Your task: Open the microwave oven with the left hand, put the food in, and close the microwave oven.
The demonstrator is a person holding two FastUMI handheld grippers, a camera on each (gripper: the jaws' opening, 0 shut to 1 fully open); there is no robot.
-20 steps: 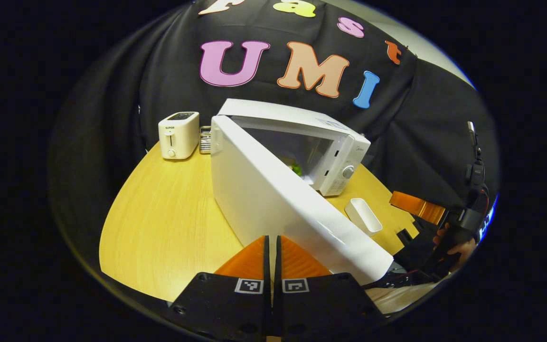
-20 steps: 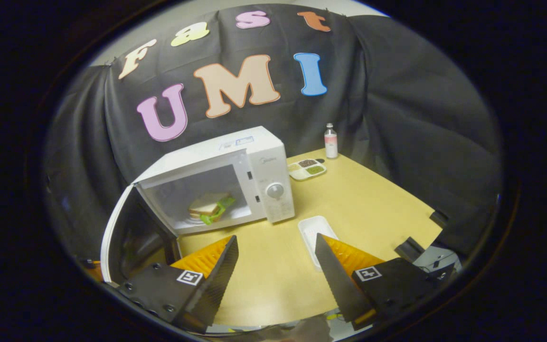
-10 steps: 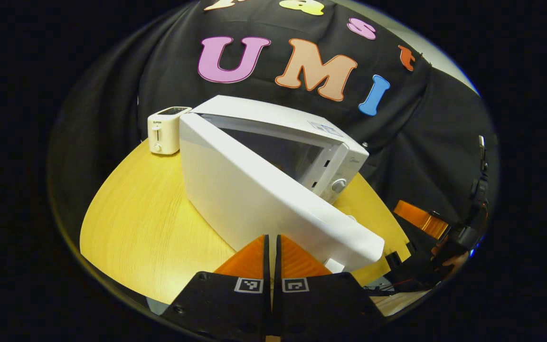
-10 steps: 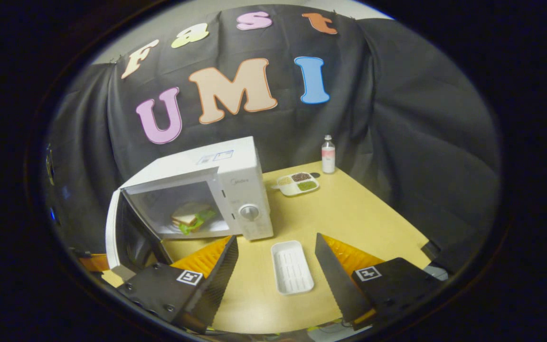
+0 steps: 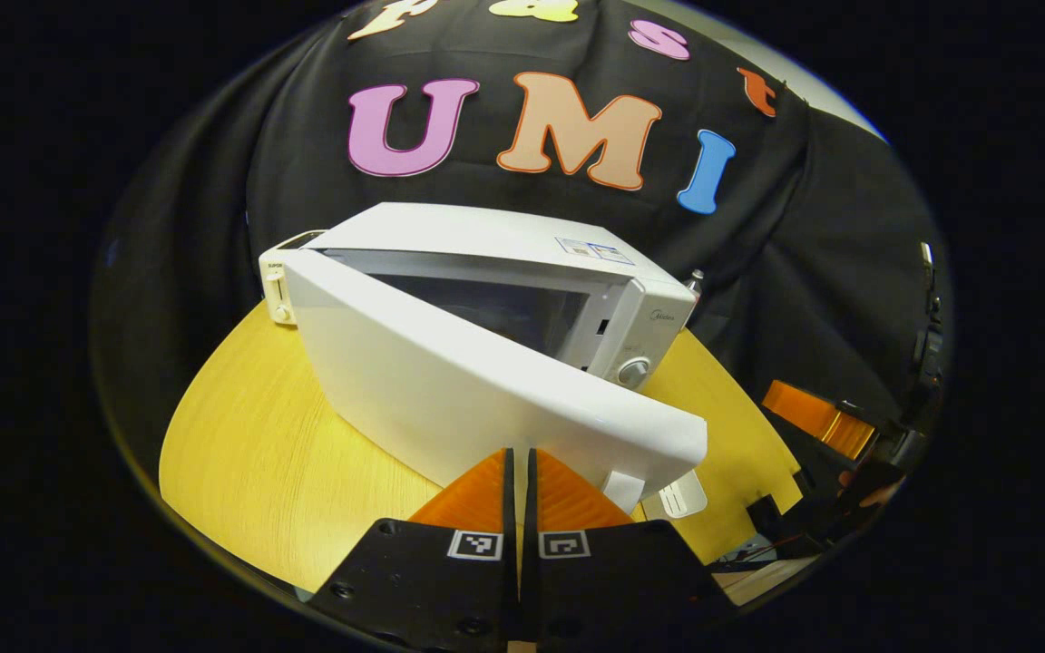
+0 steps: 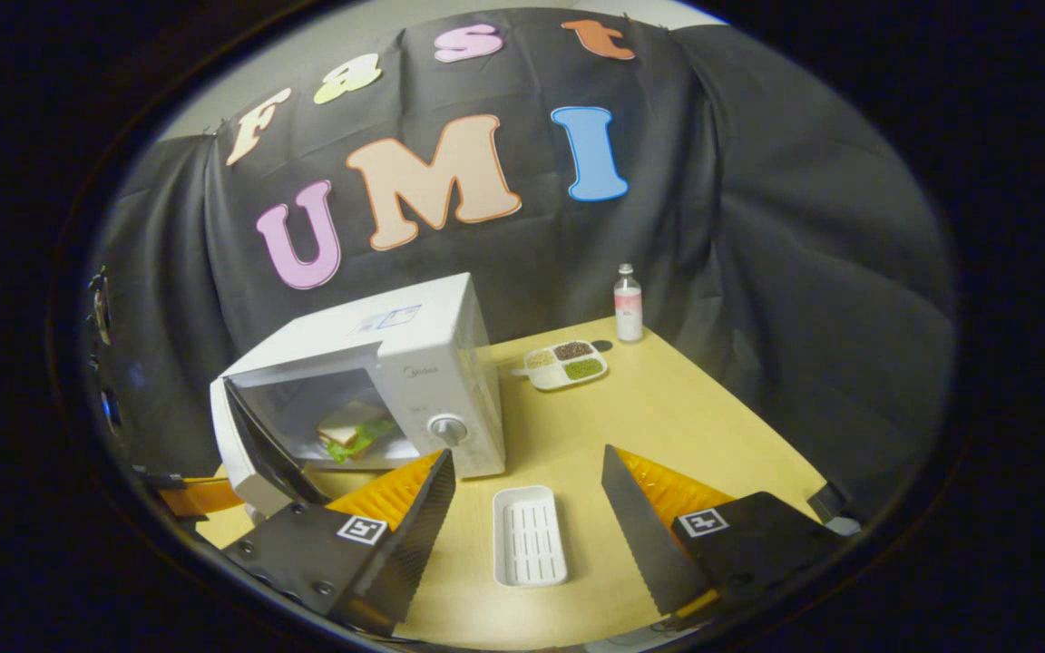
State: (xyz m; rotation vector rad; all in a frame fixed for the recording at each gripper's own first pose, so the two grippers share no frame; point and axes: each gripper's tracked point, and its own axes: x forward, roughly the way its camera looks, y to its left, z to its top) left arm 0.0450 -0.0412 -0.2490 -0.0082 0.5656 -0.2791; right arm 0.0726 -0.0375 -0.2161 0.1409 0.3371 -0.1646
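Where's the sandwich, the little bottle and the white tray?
sandwich (image 6: 352,431), right gripper view, top bread slice.
bottle (image 6: 628,312), right gripper view, middle of its body.
tray (image 6: 530,535), right gripper view, ribbed floor.

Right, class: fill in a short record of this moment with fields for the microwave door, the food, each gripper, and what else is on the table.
microwave door: partly open, swung well toward the microwave body
food: sandwich lying inside the microwave
left gripper: shut, fingertips against the door's outer face
right gripper: open, holding nothing, above the table
white tray: empty, on the table in front of the microwave
divided dish: near the bottle, at the far edge
toaster: behind the door
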